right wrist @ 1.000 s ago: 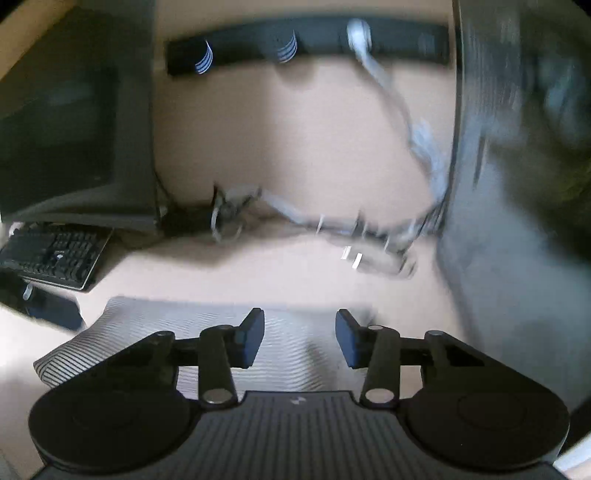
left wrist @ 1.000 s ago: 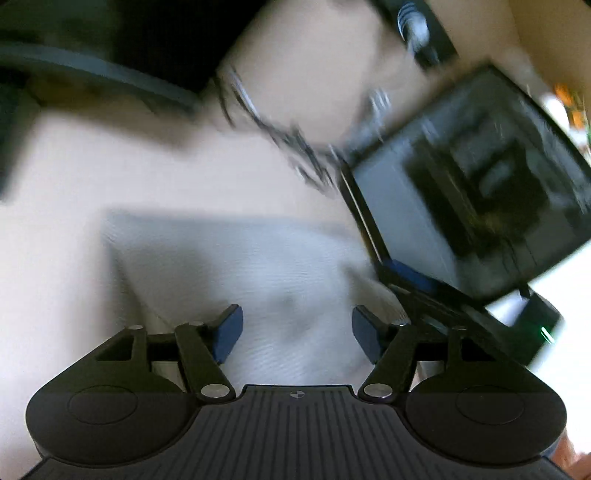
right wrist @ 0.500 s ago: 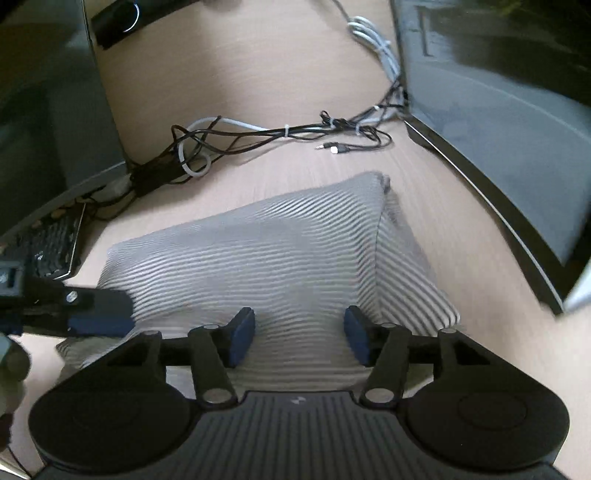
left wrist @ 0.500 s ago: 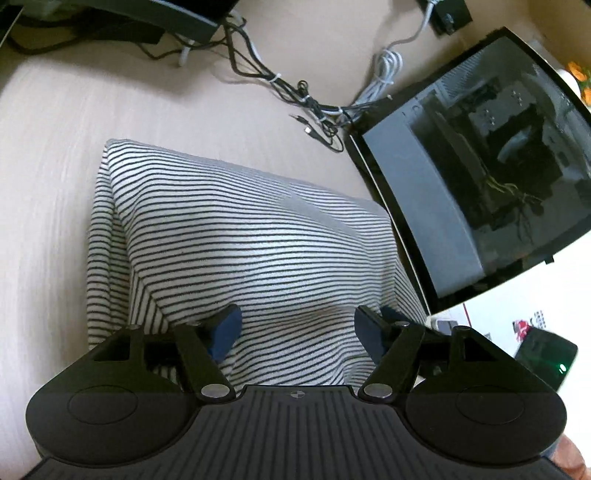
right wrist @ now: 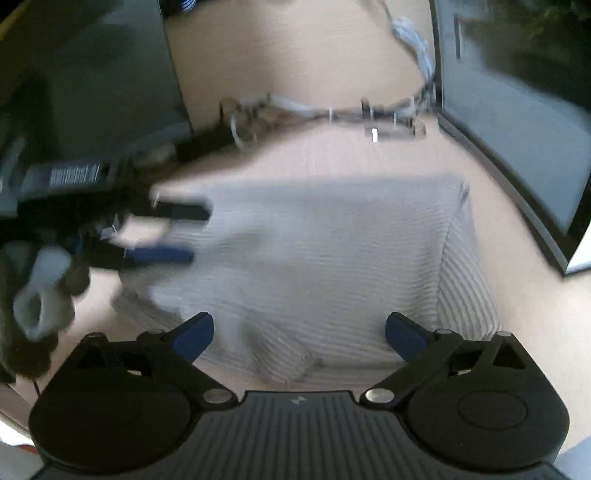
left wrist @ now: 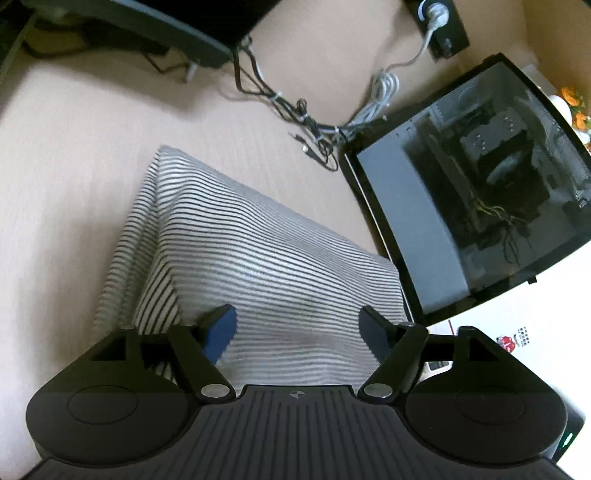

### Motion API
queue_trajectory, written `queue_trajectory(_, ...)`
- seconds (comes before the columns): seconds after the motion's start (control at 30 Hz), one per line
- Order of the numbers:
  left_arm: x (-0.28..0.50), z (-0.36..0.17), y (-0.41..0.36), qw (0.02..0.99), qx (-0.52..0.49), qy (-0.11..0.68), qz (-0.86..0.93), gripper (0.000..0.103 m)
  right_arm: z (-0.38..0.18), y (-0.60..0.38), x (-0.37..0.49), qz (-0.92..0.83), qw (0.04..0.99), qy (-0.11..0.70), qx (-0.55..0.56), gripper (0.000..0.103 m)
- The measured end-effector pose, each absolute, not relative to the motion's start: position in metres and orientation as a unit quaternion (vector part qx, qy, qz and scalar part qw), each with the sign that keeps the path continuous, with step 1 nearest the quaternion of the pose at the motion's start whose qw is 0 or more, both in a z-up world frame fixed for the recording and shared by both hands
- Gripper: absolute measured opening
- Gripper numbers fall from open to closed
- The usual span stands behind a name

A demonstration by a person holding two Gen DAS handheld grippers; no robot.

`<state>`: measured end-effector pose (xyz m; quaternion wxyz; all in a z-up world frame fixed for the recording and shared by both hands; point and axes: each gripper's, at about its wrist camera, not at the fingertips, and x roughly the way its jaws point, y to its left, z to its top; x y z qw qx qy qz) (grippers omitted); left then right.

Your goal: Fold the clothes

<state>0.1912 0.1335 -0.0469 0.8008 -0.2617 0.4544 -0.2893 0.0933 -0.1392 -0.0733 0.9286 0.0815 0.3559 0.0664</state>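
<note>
A black-and-white striped garment [left wrist: 258, 266] lies folded into a rough rectangle on the beige desk; it also shows in the right wrist view [right wrist: 332, 258], blurred. My left gripper [left wrist: 297, 326] is open and empty, hovering over the garment's near edge. My right gripper [right wrist: 299, 332] is open and empty, over the garment's near edge from the other side. The left gripper [right wrist: 177, 232] also shows blurred at the left of the right wrist view, over the garment's left edge.
A glass-sided computer case [left wrist: 480, 192] stands right of the garment, also in the right wrist view [right wrist: 517, 129]. A tangle of cables [left wrist: 314, 125] lies behind it. A monitor base [left wrist: 147, 33] and a keyboard [right wrist: 66, 177] are at the back left.
Both grippers stay open and have drawn back slightly above the folded garment. The right gripper's jaws have widened. The left gripper has come further over the garment's left edge in the right view.
</note>
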Motion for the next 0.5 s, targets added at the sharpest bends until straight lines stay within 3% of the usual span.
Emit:
queue_trajectory(0.13, 0.166, -0.037, 0.13, 0.806, -0.285, 0.446, -0.265, 0.087, -0.048, -0.167, 0.1, 0.06, 0.954, 0.294, 0.012, 0.103)
queue_trajectory(0.37, 0.136, -0.046, 0.101, 0.799, -0.343, 0.45, -0.205, 0.086, -0.062, -0.192, 0.157, 0.086, 0.953, 0.288, -0.03, 0.103)
queue_trajectory(0.43, 0.135, -0.048, 0.093, 0.807, -0.34, 0.45, -0.177, 0.081, -0.071, -0.191, 0.18, 0.091, 0.95, 0.297, -0.041, 0.103)
queue_trajectory(0.5, 0.14, -0.05, 0.086, 0.814, -0.33, 0.452, -0.157, 0.062, -0.085, -0.191, 0.204, 0.082, 0.938, 0.335, -0.048, 0.103)
